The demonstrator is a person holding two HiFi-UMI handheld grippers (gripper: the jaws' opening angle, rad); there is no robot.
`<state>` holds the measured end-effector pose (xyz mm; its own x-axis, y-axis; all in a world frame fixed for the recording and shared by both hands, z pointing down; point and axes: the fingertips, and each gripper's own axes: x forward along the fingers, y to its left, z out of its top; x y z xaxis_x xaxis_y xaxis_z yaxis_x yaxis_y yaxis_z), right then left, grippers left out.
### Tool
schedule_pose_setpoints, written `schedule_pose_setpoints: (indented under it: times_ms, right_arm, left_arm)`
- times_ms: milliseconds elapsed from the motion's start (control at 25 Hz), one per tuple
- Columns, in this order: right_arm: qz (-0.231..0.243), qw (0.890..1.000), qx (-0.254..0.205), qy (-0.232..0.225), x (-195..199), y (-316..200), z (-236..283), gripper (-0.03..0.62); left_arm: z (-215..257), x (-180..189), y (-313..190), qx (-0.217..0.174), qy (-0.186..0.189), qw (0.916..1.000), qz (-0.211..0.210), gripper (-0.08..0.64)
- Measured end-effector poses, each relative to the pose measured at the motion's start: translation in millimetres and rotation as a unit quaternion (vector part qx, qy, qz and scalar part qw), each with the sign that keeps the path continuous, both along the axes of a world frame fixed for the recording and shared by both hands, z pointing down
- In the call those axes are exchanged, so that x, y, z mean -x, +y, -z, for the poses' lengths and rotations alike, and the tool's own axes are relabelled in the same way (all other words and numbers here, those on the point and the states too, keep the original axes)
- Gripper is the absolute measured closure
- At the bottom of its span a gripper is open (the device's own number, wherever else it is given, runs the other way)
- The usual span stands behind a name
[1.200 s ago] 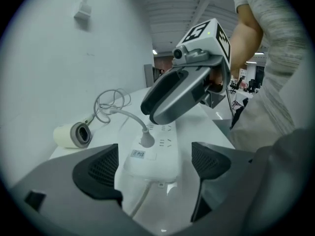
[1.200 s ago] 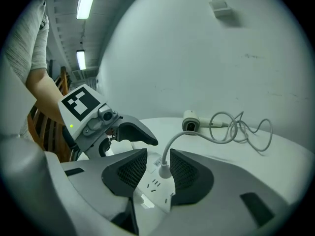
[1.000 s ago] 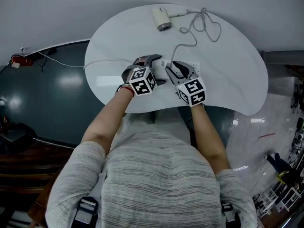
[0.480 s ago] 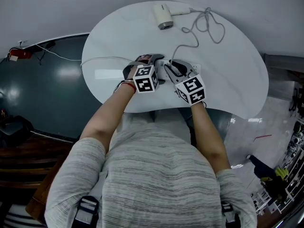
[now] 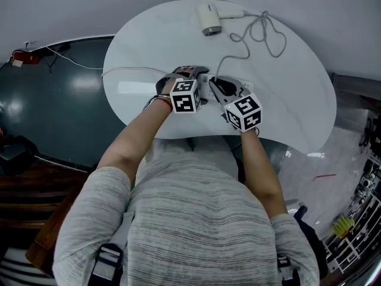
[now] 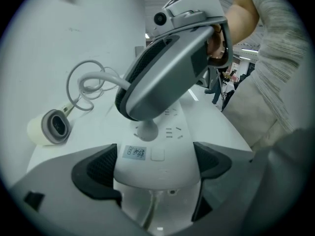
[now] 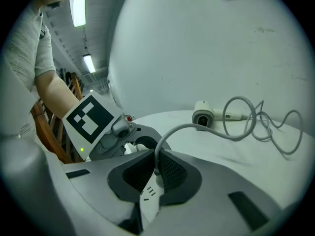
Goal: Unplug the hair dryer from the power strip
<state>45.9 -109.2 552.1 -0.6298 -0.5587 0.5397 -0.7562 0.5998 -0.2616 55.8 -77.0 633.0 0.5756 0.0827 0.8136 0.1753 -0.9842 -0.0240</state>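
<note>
Right gripper (image 7: 157, 173): jaws closing, nearly together, with the plug (image 7: 157, 181) between the pads and its cord (image 7: 172, 130) rising out of the gap. The pads appear to bear on the plug (grip looks made, or all but). Left gripper (image 6: 156, 170): jaws set narrow on the near end of the power strip (image 6: 172, 132), one pad against each long side, holding it on the table (image 5: 286, 100).

Hair dryer (image 5: 209, 20) lies on its side at the far edge of the table, well apart from both grippers. Its cord runs in loose loops back to the strip.

Progress: approach done, strip braced, plug taken between the pads. In the left gripper view the plug reads as seated in its socket: its white body stands on the strip face under the right gripper, no prongs showing. So the unplugging itself is not yet done.

Left to do: draw the plug straight out of the socket while the left gripper keeps the strip down, then lay the plug and cord aside. Judgement: set-up complete, only the pull remains. Risk: the strip lifts with the plug if the left hold is weak.
</note>
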Motion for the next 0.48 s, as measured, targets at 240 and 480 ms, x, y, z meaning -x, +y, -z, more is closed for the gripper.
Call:
schedule_pose_setpoints:
  times_ms: [240,480]
  right_arm:
    - [-0.002,1.0,0.002,0.025,0.6,2.6,0.5,0.552]
    - [-0.009,0.999,0.008,0.032,0.0,3.3,2.5,0.552]
  left_arm:
    - [-0.8,0.6,2.0,0.006,-0.014,0.9999,-0.003,0.089]
    - [-0.2,0.9,3.6,0.011,-0.043,0.9989,-0.013,0.089]
